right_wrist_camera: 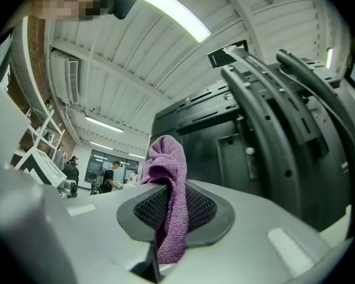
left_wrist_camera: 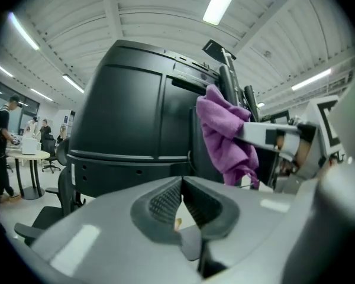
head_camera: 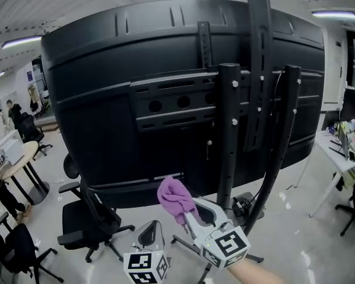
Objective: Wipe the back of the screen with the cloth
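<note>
The big black back of the screen (head_camera: pixel 124 87) fills the head view, held on a black stand with upright posts (head_camera: pixel 229 135). My right gripper (head_camera: pixel 188 210) is shut on a purple cloth (head_camera: pixel 175 197), which bunches just in front of the screen's lower edge. In the right gripper view the cloth (right_wrist_camera: pixel 168 182) hangs from between the pads, with the stand's posts (right_wrist_camera: pixel 272 117) close on the right. My left gripper (head_camera: pixel 151 232) sits low beside it, shut with nothing between its fingers (left_wrist_camera: pixel 180 203). The left gripper view shows the cloth (left_wrist_camera: pixel 225 135) against the screen (left_wrist_camera: pixel 136 117).
Black office chairs (head_camera: pixel 86 218) stand under the screen's left side. A round table (head_camera: pixel 18 158) with people near it is at far left, and a white desk (head_camera: pixel 343 155) with clutter at right. The stand's feet (head_camera: pixel 248 256) spread on the pale floor.
</note>
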Motion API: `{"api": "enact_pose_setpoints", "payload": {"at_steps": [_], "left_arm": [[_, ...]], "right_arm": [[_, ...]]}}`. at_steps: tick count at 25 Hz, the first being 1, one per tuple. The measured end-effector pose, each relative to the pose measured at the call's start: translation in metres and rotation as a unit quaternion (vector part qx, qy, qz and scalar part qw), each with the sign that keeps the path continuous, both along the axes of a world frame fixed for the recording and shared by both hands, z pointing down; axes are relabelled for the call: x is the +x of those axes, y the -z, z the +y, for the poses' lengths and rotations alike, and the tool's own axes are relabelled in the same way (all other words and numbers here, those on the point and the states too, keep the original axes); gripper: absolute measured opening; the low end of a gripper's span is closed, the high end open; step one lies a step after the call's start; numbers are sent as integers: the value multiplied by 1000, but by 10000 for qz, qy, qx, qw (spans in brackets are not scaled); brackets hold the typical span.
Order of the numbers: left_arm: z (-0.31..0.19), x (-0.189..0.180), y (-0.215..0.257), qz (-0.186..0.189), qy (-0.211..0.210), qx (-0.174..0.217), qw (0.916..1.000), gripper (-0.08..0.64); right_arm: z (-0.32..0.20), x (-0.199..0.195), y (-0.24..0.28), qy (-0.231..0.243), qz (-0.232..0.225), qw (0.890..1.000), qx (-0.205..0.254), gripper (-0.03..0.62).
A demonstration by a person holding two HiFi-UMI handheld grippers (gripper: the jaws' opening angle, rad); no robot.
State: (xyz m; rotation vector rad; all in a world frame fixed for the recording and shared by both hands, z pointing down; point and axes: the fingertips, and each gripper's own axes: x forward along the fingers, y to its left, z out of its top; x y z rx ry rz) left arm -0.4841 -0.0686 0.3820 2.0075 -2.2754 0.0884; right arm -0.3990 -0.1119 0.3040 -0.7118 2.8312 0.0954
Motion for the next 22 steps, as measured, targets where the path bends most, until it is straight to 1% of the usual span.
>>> {"api": "enact_pose_setpoints", "payload": {"at_steps": [3,6,11,15,18,20,22], "left_arm": [[-18,61,-6,53,-216,-31,9997,8],[-37,128,-10,94,-447,-53,9989,8],[-75,244,-19,179,-825,-54,9964,8],[-104,324,-25,240,-1125,-99,9933,8],[-124,377,-30,208,-1418,-226,9894,8],[-138,403,-33,181,-1549,-320,9872,8],[-155,421,-33,162,-1603,-341,9864,8]], "right_arm": [[-11,56,-16,-115,74,9999,-101,52],[-21,120,-21,-290,167,9994,-51,52],[-46,240,-27,-731,223,9971,41,52],[-70,325,-33,-1156,243,9930,-31,52],[-93,373,-37,-1457,270,9889,-130,52],[-108,394,-39,-1589,310,9867,-151,52],[-126,407,-39,-1655,296,9857,-126,52]]}}
